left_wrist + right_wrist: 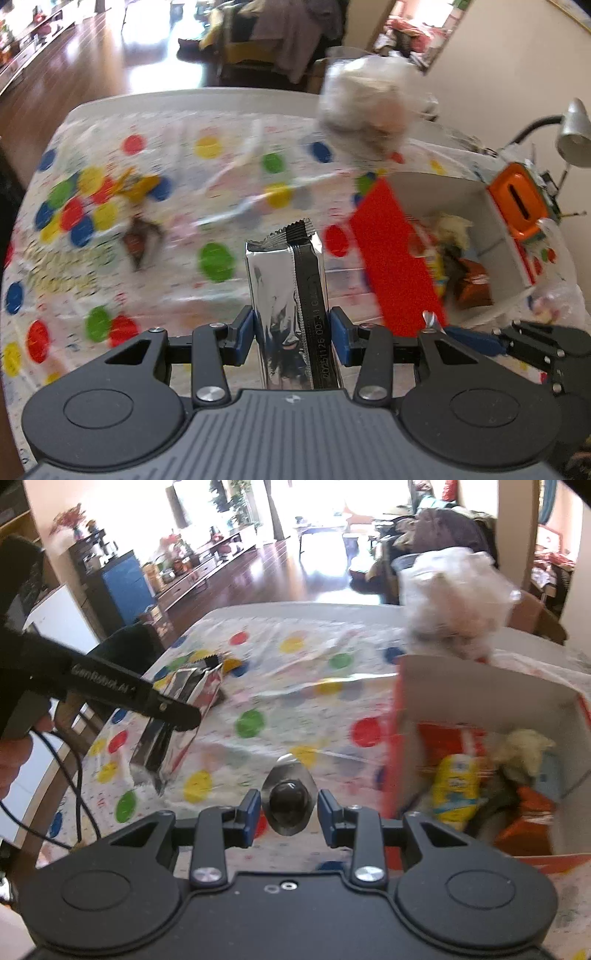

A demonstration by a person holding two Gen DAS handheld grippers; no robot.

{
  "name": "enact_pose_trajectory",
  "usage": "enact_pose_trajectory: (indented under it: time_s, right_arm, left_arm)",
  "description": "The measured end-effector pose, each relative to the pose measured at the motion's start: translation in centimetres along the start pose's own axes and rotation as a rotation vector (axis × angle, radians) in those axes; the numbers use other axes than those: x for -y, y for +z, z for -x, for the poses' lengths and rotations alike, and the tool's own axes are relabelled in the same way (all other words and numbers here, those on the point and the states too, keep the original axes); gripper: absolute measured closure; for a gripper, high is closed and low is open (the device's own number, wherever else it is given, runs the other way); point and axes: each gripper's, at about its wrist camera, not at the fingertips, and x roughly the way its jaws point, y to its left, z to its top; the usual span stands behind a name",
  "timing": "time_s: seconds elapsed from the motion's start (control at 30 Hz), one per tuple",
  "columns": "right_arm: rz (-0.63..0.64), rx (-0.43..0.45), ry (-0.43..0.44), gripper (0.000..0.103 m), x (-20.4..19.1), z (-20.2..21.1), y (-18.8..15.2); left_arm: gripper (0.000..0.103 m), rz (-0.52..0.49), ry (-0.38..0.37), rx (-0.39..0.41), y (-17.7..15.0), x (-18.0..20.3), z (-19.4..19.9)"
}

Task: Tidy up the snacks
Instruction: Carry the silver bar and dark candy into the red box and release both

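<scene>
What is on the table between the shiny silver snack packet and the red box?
Only the spotted tablecloth. In the left wrist view, nothing else sits between the silver packet in the left gripper and the red box.

seam print: along the black back seam of the silver foil snack packet [288, 295], a row of digits reads roughly "20251126 00:34", followed by letters too blurred to make out
arm lettering: on the side of the black left gripper [173, 710] as seen from the right wrist view, white letters read about "GenRobot.AI"
box contents: the wrappers inside the red and white box [480, 686] carry print, all too blurred to read
</scene>
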Motion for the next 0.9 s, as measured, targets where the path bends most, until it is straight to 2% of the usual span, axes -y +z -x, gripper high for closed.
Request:
enact_pose_trajectory:
  time_s: [0.2, 0.4, 0.7, 0.9]
  right_arm:
    - [-0.052, 0.037, -0.046, 0.071, 5.9, 2.3, 0.0]
    - [-0.095, 0.048, -0.102, 0.071, 11.3, 3.2, -0.2]
    - [-0.131, 0.034, -0.159, 0.071, 17.6, 2.8, -0.1]
    - [-0.135, -0.003, -0.182, 0.071, 20.1, 1.2, 0.3]
  left_arm:
    - [0.060, -0.092, -0.019, 0.021, 0.8, 6.6, -0.9]
    - [0.060, -0.170, -0.040, 0.005, 1.8, 12.5, -2.8]
    - [0.060, -0.214, -0.037, -0.045, 3.9, 18.3, -7.2]
    - [0.060, -0.244, 0.000, -0.077, 4.7, 20.9, -10.5]
